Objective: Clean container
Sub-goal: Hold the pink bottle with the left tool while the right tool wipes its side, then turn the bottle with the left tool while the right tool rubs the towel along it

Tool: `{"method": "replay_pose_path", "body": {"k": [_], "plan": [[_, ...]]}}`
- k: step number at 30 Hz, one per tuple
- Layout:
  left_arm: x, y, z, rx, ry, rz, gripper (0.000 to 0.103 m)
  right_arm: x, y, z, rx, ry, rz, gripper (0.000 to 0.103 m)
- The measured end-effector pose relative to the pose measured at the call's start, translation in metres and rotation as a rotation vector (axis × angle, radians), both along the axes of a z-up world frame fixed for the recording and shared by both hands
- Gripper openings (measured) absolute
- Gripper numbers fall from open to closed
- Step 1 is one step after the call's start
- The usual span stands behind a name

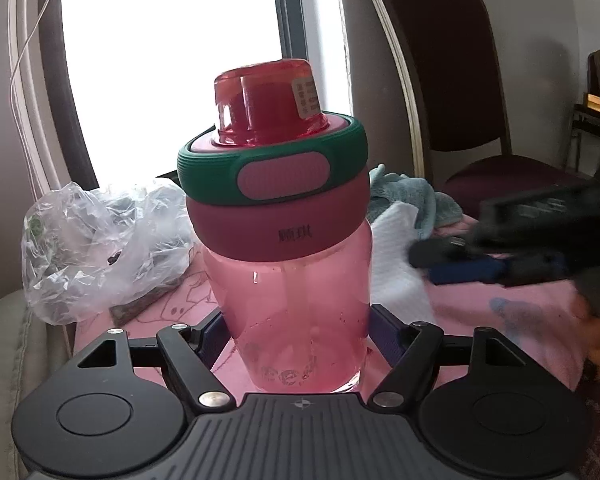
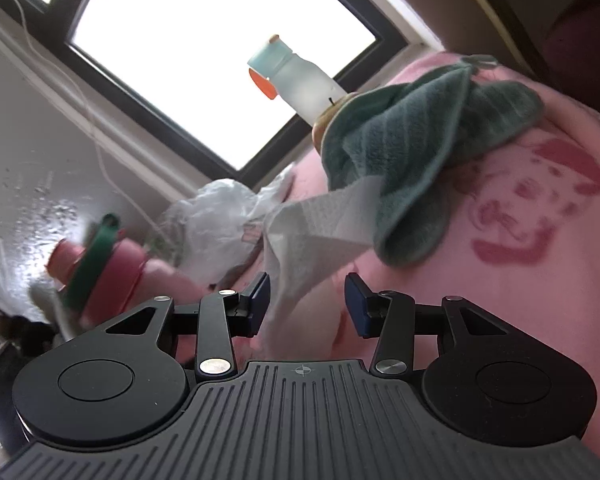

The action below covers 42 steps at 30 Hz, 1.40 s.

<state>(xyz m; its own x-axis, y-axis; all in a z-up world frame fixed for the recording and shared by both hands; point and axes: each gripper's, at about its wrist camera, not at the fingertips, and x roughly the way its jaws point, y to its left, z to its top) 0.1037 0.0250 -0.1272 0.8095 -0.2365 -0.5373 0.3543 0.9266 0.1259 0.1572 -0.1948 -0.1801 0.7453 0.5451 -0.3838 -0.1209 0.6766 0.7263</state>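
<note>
A pink see-through bottle (image 1: pixel 296 288) with a green ring lid and a red cap stands on the pink tablecloth (image 1: pixel 500 320). My left gripper (image 1: pixel 298 340) is shut on its lower body, one finger on each side. A white paper towel (image 2: pixel 312 236) lies partly under a green towel (image 2: pixel 420 168), and its loose end reaches down between the fingers of my right gripper (image 2: pixel 308 304), which is open. In the left wrist view the right gripper (image 1: pixel 432 260) shows blurred to the right of the bottle, over the paper towel (image 1: pixel 396 248). In the right wrist view the pink bottle (image 2: pixel 112 276) is blurred at the far left.
A crumpled clear plastic bag (image 1: pixel 100 240) lies left of the bottle near the window. A frosted bottle (image 2: pixel 300 84) with a pale blue and orange cap stands behind the green towel. A dark chair (image 1: pixel 480 120) stands beyond the table on the right.
</note>
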Motion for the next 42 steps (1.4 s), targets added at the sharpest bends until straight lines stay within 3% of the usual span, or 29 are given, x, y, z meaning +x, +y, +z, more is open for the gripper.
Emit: {"method": "replay_pose_path", "body": {"k": [2, 5, 7, 9, 11, 15, 18, 23, 25, 29, 32, 34, 37, 39, 42], "plan": [[-0.002, -0.004, -0.002, 0.013, -0.016, 0.002, 0.072, 0.013, 0.010, -0.001, -0.001, 0.012, -0.005, 0.044], [-0.002, -0.006, -0.003, 0.014, -0.022, 0.011, 0.072, 0.028, 0.024, -0.008, -0.035, 0.077, 0.005, 0.008], [-0.004, -0.003, -0.003, 0.008, -0.017, 0.014, 0.072, 0.028, 0.026, -0.012, -0.052, 0.107, 0.002, 0.006], [-0.007, 0.000, -0.002, 0.005, -0.016, 0.013, 0.072, 0.023, 0.019, -0.011, 0.015, 0.108, 0.008, 0.004], [-0.008, 0.001, -0.002, 0.005, -0.016, 0.012, 0.072, 0.013, 0.004, -0.009, 0.171, 0.087, 0.023, 0.004], [-0.009, 0.002, -0.003, 0.003, -0.019, 0.013, 0.072, 0.002, -0.022, -0.007, 0.579, 0.027, 0.082, 0.004], [-0.010, 0.009, -0.005, 0.016, -0.016, -0.006, 0.072, 0.016, -0.017, -0.015, 0.747, 0.090, 0.136, 0.004], [-0.006, 0.008, -0.004, 0.014, -0.011, 0.007, 0.072, 0.039, 0.012, -0.043, 0.505, 0.343, 0.034, 0.005], [-0.004, 0.006, -0.003, 0.019, -0.014, 0.009, 0.072, 0.037, 0.014, -0.054, 0.457, 0.376, 0.015, 0.005], [0.001, 0.005, 0.000, 0.020, -0.013, 0.004, 0.072, 0.020, 0.000, -0.054, 0.539, 0.364, 0.039, 0.005], [0.003, 0.004, 0.002, 0.020, -0.014, -0.001, 0.072, 0.011, -0.009, -0.037, 0.773, 0.247, 0.115, 0.005], [0.006, 0.003, 0.003, 0.021, -0.017, -0.005, 0.072, 0.015, -0.006, -0.017, 0.816, 0.176, 0.146, 0.005], [0.012, 0.003, 0.006, 0.014, -0.010, -0.003, 0.072, 0.030, 0.008, -0.004, 0.692, 0.194, 0.120, 0.005], [0.015, 0.003, 0.008, 0.014, -0.009, -0.005, 0.073, 0.040, 0.014, -0.020, 0.655, 0.286, 0.089, 0.005], [0.020, 0.001, 0.011, 0.021, -0.005, -0.014, 0.073, 0.032, 0.018, -0.035, 0.390, 0.387, 0.037, 0.005]]}}
